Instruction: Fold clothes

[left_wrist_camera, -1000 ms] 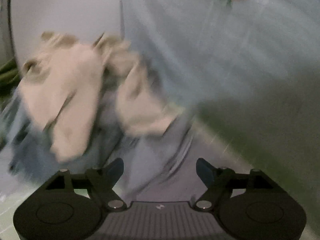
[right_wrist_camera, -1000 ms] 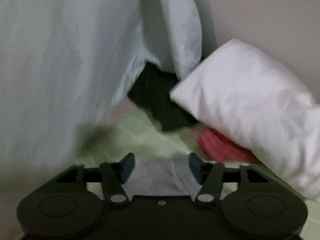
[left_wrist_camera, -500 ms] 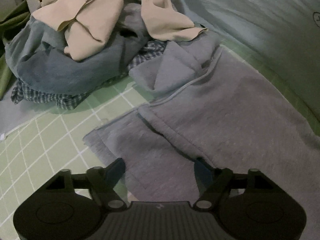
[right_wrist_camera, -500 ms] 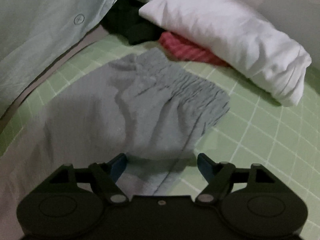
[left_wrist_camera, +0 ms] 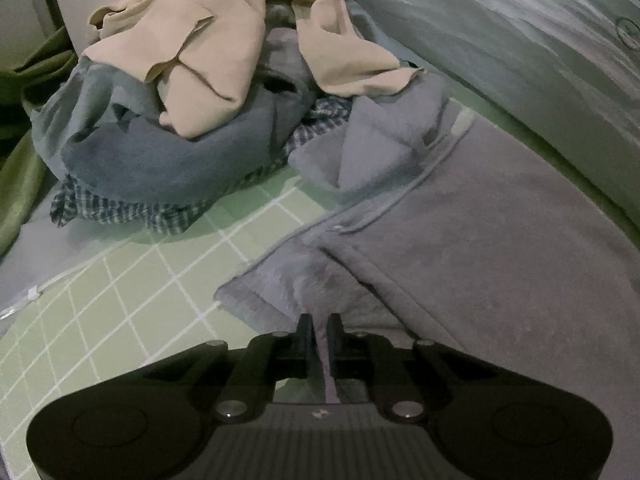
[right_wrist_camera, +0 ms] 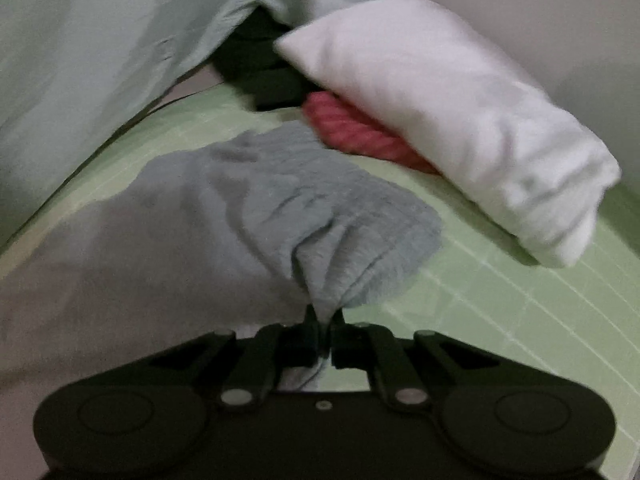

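A grey fleece garment (left_wrist_camera: pixel 480 240) lies spread on the green gridded mat (left_wrist_camera: pixel 120 300). My left gripper (left_wrist_camera: pixel 319 318) has its jaws closing on the garment's near edge, and a fold of grey cloth is pinched between its fingers. In the right wrist view the same grey garment (right_wrist_camera: pixel 200 220) shows its gathered elastic band. My right gripper (right_wrist_camera: pixel 324 312) has its jaws closing on that band, which bunches up between the fingers.
A pile of clothes (left_wrist_camera: pixel 180 100), beige on top of blue and checked pieces, sits beyond the left gripper. A white folded cloth (right_wrist_camera: pixel 460 112) lies on a red one (right_wrist_camera: pixel 352 132) by a dark item (right_wrist_camera: pixel 260 68). A person's pale green shirt (right_wrist_camera: pixel 100 40) hangs close.
Both grippers came down to the grey garment and went from wide open to pinched on its edge. The right one has gathered the elastic band.
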The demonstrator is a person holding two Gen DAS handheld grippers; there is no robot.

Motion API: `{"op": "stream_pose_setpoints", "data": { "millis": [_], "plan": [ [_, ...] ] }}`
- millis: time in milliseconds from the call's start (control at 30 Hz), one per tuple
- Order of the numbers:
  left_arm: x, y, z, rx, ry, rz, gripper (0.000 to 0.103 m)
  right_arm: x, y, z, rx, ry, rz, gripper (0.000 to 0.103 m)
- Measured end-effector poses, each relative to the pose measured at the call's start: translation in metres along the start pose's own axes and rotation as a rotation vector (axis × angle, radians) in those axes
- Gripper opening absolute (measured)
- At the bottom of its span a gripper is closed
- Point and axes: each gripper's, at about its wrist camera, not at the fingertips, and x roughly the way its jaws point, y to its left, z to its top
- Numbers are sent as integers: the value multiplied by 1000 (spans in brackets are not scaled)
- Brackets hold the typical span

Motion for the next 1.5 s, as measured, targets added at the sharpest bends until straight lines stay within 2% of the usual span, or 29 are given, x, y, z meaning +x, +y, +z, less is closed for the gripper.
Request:
{"op": "stream_pose_setpoints", "data": {
  "millis": [67,167,267,400,567,633,733,800,833,867,900,933,1000,1033,1100,1133,1167,1233,1367,1433,1500],
  "plan": [
    [-6,10,-8,11,10,-11,10,0,-17,2,26,3,-5,5],
    [-17,32,-26,17,31,12,9,-1,-37,2,9,5,-8,5],
    [-31,64,-49,6,46,-12,9,-1,-55,2,-2,2,-10,5],
    [-51,84,-77,86,50,-21,10,-2,-81,-3,23,14,11,5],
    [-62,113,-91,15,83,-63,15,-8,-93,-13,-50,10,7,7],
    [-65,119,-94,16,81,-69,22,-12,-95,-16,-59,11,15,10],
    [-66,126,-96,15,85,-100,23,-26,-93,-25,-94,-6,15,12],
    [-68,127,-94,16,93,-122,23,-42,-86,-34,-148,-41,19,18],
    [-70,127,-92,18,91,-134,25,-52,-81,-41,-184,-66,24,24],
    [-72,127,-91,22,86,-145,28,-62,-75,-48,-219,-90,32,31],
    [-75,126,-89,30,79,-160,40,-73,-69,-56,-249,-111,51,35],
    [-77,126,-87,40,69,-178,57,-82,-62,-63,-279,-124,78,36],
    [-83,126,-82,55,42,-209,80,-100,-43,-81,-340,-147,139,44],
    [-86,126,-79,62,26,-220,83,-109,-33,-90,-368,-154,166,45],
    [-88,126,-73,76,4,-235,86,-121,-13,-105,-416,-163,200,61],
    [-88,126,-70,81,0,-237,88,-126,-2,-114,-451,-171,209,66],
    [-87,127,-67,84,-3,-242,88,-129,9,-123,-493,-182,208,74],
    [-84,128,-61,89,-1,-257,88,-132,30,-141,-583,-200,180,79],
    [-73,130,-53,74,26,-293,84,-126,52,-162,-664,-168,123,80],
    [-66,129,-51,65,54,-315,75,-126,56,-168,-670,-151,124,80],
    [-59,127,-49,57,82,-338,71,-128,59,-173,-689,-151,119,80]
  ]
}}
